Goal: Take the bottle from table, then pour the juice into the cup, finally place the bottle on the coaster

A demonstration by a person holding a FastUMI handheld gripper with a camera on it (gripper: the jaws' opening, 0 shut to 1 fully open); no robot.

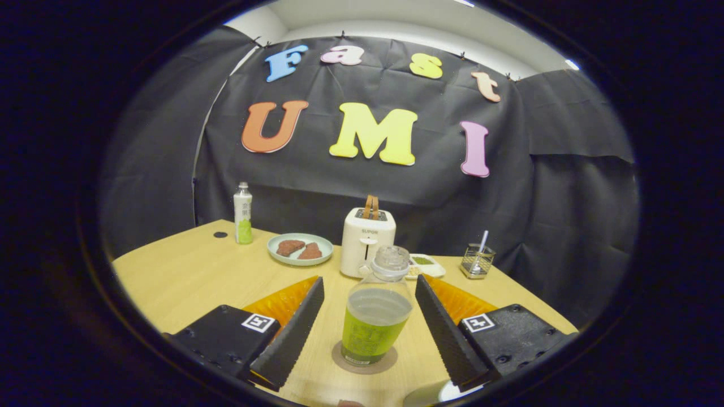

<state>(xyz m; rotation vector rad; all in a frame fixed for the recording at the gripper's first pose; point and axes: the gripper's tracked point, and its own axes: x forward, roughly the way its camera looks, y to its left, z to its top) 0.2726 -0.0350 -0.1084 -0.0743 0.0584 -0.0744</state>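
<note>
tool [370, 333]: fingers spread wide apart, one on each side of the bottle, neither pad touching it. there's a clear gap on both sides.
bottle [376, 308]: standing upright right between the fingers, sitting on the coaster. clear lid on, green label round the lower half, pale liquid filling it up to about the shoulder.
coaster [390, 362]: round brownish disc under the bottle, just a thin rim of it peeking out around the base.
cup [430, 395]: pretty sure that's its whitish rim at about 5 o'clock from the bottle, down by the right finger's base. mostly cut off so can't say much about it.
bench [186, 277]: light wood top, carries everything here.
toaster [367, 240]: white, beyond the bottle at 12 o'clock, something brown poking out of the slot.
small dish [425, 263]: just right of the toaster, behind the bottle's lid, something green in it.
plate [300, 250]: pale green, 11 o'clock from the bottle, left of the toaster, two brown pieces lying on it.
glass holder [477, 261]: at 1 o'clock, clear square cup with a white stick in it.
second bottle [243, 213]: far off at 10 o'clock near the bench's back edge, upright, green at the bottom, small dark dot on the bench just left of it.
</note>
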